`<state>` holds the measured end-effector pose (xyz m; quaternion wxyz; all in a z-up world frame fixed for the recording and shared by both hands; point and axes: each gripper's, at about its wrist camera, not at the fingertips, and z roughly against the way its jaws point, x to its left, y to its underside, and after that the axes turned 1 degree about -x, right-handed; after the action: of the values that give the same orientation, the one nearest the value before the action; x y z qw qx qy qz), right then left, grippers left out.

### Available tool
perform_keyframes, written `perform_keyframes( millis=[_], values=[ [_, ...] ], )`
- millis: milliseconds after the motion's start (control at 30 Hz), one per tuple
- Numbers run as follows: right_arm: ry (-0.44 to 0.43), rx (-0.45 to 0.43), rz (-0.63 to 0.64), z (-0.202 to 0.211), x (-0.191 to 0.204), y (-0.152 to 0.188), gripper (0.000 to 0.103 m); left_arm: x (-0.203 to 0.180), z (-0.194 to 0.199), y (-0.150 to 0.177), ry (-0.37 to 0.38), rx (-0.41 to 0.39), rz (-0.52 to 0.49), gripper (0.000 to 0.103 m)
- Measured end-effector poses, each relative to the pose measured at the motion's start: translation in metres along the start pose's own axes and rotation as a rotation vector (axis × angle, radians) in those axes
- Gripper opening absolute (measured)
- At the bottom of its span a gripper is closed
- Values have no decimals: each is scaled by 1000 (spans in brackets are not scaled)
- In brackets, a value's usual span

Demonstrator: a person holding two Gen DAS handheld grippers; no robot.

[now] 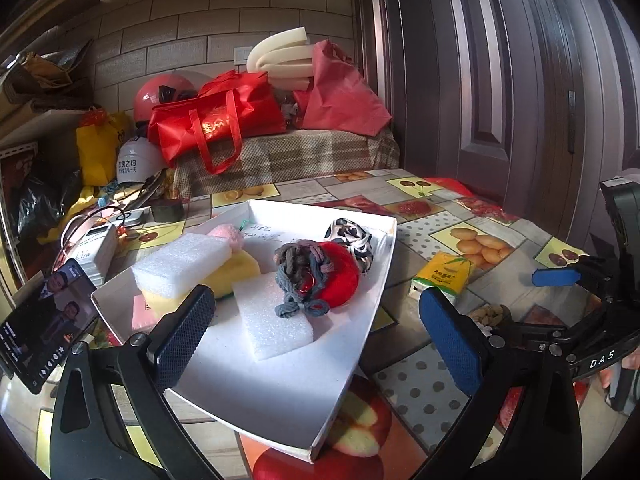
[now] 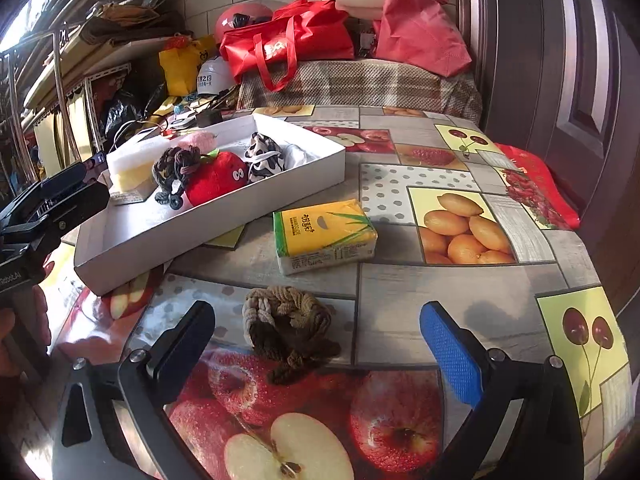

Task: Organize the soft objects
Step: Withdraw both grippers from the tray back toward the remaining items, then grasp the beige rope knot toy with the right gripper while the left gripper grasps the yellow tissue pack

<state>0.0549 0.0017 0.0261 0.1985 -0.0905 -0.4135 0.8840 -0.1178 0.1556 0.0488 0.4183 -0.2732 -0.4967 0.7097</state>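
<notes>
Left tool (image 1: 316, 316) released over white box (image 1: 352, 344) | right tool (image 2: 318, 340) released around brown knit piece (image 2: 286, 328)

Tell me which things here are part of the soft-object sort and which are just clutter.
Part of the job:
white box
brown knitted piece, loose on the table
yellow tissue pack, loose on the table
red plush, grey knitted piece, foam blocks, all in the box

Lying about:
phone
red bags
helmets
</notes>
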Motion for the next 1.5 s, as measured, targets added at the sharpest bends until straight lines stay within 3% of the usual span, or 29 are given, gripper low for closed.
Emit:
perform_keyframes(
  millis=[100, 167, 233, 267, 333, 433, 600, 733, 867, 1000, 1133, 1267, 1500],
  values=[
    [5, 75, 46, -13, 10, 3, 102, -23, -3, -1, 33, 33, -47, 103],
    [12, 114, 78, -22, 17, 2, 96, -33, -7, -1, 40, 59, -56, 103],
    [3, 148, 99, -32, 22, 0, 76, -38, -10, -1, 40, 79, -60, 103],
    [-18, 152, 94, -34, 22, -1, 73, -40, -12, -1, 32, 86, -69, 103],
    [-38, 146, 83, -35, 20, -3, 56, -41, -14, -1, 32, 95, -72, 103],
    [-67, 133, 65, -31, 17, -2, 43, -39, -18, -1, 32, 112, -64, 103],
    [-88, 100, 30, -18, 2, 0, 39, -43, -24, 0, 33, 146, -82, 103],
    [-25, 94, -32, -15, -29, 1, 39, -53, -31, 2, 51, 182, -130, 103],
    [21, 80, -174, -11, -74, 3, 39, -66, -39, 1, 92, 211, -158, 103],
    [-52, 56, -357, -7, -109, 11, 39, -78, -53, -3, 153, 239, -147, 103],
    [-69, 41, -370, -4, -110, 12, 39, -92, -80, -13, 228, 276, -137, 103],
    [-102, 43, -395, -6, -115, 14, 39, -108, -110, -28, 236, 267, -153, 103],
    [-151, 40, -422, -6, -117, 16, 39, -135, -158, -35, 229, 353, -265, 103]
  ],
)
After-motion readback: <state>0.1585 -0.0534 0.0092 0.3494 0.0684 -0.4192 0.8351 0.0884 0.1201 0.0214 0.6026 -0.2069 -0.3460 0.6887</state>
